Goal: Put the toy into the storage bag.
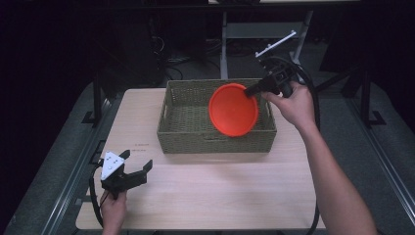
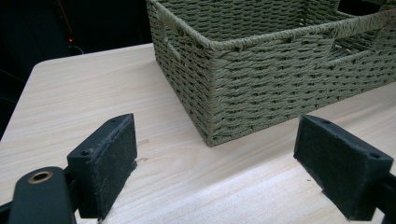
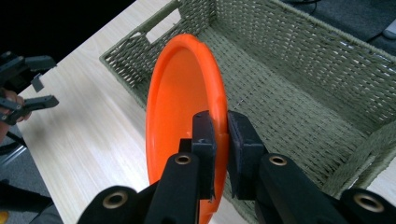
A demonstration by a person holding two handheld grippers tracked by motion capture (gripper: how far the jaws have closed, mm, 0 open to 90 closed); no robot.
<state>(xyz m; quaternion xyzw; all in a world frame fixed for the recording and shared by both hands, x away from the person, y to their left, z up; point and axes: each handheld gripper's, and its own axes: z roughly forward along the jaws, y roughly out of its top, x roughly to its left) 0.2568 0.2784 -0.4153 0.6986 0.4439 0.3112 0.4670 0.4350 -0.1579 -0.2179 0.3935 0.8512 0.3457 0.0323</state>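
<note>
Pinching the rim of the orange plate [image 1: 233, 109], the right gripper [image 1: 255, 89] holds it tilted on edge over the woven basket [image 1: 186, 122] at the high view's centre — the right gripper view shows both pads clamped on that rim. Lower left, the left gripper [image 1: 138, 165] sits on the table [image 1: 220, 196], jaws spread wide — its own view shows the basket's near corner between them.

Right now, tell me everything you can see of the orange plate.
The orange plate is round and shallow with a raised rim, smooth and glossy like plastic, and bare. It is tilted up nearly on edge, held over the woven basket towards its right end. The right gripper is shut on its rim, one pad on each face. Whether its lower edge touches the basket is unclear.
</note>
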